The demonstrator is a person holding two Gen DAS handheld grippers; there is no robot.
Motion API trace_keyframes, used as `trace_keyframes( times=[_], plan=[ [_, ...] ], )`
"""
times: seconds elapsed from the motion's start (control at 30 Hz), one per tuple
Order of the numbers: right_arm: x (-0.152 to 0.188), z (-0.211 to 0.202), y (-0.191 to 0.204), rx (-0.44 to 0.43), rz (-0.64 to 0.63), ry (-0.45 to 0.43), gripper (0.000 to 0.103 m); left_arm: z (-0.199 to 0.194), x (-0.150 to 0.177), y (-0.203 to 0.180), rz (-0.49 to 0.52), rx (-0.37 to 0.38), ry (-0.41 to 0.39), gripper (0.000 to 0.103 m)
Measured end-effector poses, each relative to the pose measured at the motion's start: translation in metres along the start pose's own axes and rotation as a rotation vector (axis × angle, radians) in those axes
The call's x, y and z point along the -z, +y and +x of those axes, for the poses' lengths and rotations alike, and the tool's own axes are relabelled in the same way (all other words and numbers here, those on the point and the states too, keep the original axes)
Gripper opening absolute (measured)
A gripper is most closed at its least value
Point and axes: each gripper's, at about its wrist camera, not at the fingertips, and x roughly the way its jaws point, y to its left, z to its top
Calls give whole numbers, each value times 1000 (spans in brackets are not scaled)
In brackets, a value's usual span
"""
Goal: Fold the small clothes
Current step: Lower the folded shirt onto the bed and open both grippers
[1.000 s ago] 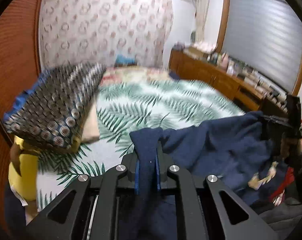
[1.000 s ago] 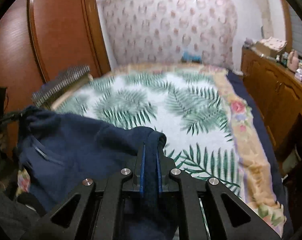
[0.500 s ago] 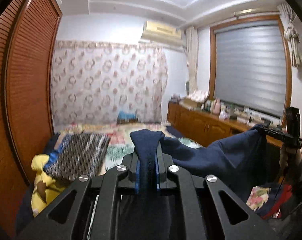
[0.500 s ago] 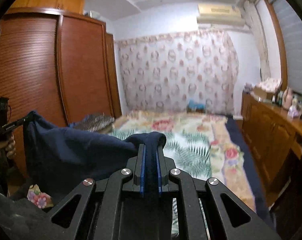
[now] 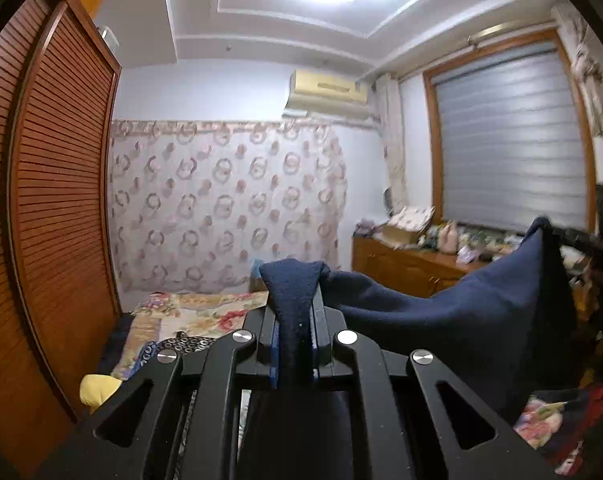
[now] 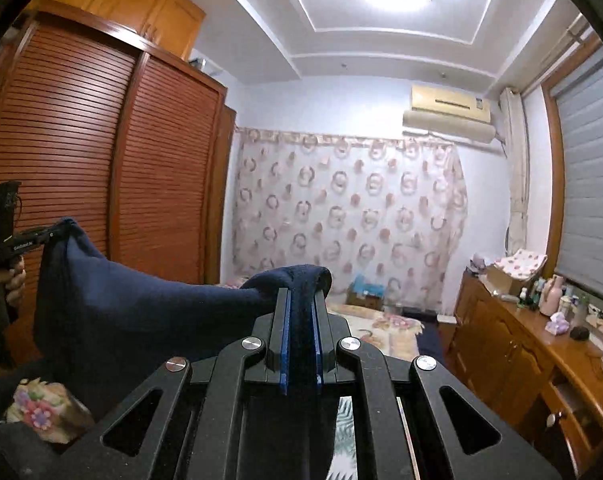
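We are in a home bedroom: a bed (image 5: pixel 189 312) under a floral spread lies at twelve o'clock below a patterned curtain (image 5: pixel 225 204). At nine o'clock we see a louvred wooden wardrobe (image 6: pixel 101 160), and at three o'clock a low wooden dresser (image 6: pixel 541 344) crowded with bottles and boxes under a window blind (image 5: pixel 513 140). An air conditioner (image 6: pixel 449 114) hangs high on the wall.

Both hand-held grippers have risen and tipped up to point level, lifting the navy garment (image 5: pixel 481 312) clear of the bed (image 5: pixel 205 312). The cloth that lay bunched on the bed's leaf-print cover now hangs stretched in the air between the left hand-held gripper (image 5: pixel 295 320) and the right hand-held gripper (image 6: pixel 301 320).
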Motion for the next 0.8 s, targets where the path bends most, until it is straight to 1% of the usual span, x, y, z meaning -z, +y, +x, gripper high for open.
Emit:
trace_keyframes(
  times=[0.07,0.1,0.17,0.2,0.23,0.27,0.3,0.33,0.37,0.4,0.43,0.47,0.5,0.53,0.57,0.6,0.63,0.67,0.7,0.73,0.77,0.8],
  plan=[
    [-4,44,0,25,-22,44,9,47,6,9,16,-26,46,12],
    [-3,65,0,44,-28,73,9,68,12,11,35,-37,71,14],
    [4,119,-6,76,-8,135,9,122,34,24,52,-76,134,22],
    [10,148,-8,90,-9,175,13,142,45,28,54,-83,172,26],
    [20,177,-9,92,-16,229,17,166,60,35,50,-86,231,28],
    [37,208,-10,96,-18,304,29,184,76,41,45,-92,279,28],
    [54,233,-11,116,-14,375,35,194,86,43,44,-86,307,33],
    [72,256,-12,146,-2,436,37,202,99,44,42,-74,337,42],
    [90,273,-14,161,18,486,38,206,109,46,35,-67,358,45],
    [106,284,-15,154,37,528,38,206,119,47,23,-59,380,45],
    [118,290,-15,148,52,554,38,204,124,45,16,-50,394,48],
    [129,293,-15,142,70,575,39,201,129,45,7,-36,402,53],
    [136,295,-16,129,87,589,39,197,136,46,-5,-16,416,65],
    [143,294,-18,111,102,600,39,194,139,40,-7,2,430,73],
    [147,291,-19,99,109,606,43,192,141,35,-6,13,440,74],
    [148,288,-20,98,112,608,48,188,144,30,-5,23,443,75],
    [148,283,-22,98,117,604,51,184,146,25,-7,32,446,76],
    [146,282,-23,91,129,597,58,179,149,22,-13,47,451,76],
    [148,283,-26,82,138,592,62,174,153,16,-15,57,459,76],
    [150,273,-28,77,142,586,66,171,157,11,-14,61,468,76],
    [150,260,-31,80,147,583,67,171,161,7,-12,64,476,76],
    [152,256,-35,80,156,583,67,170,167,0,-4,69,493,76]
  ],
)
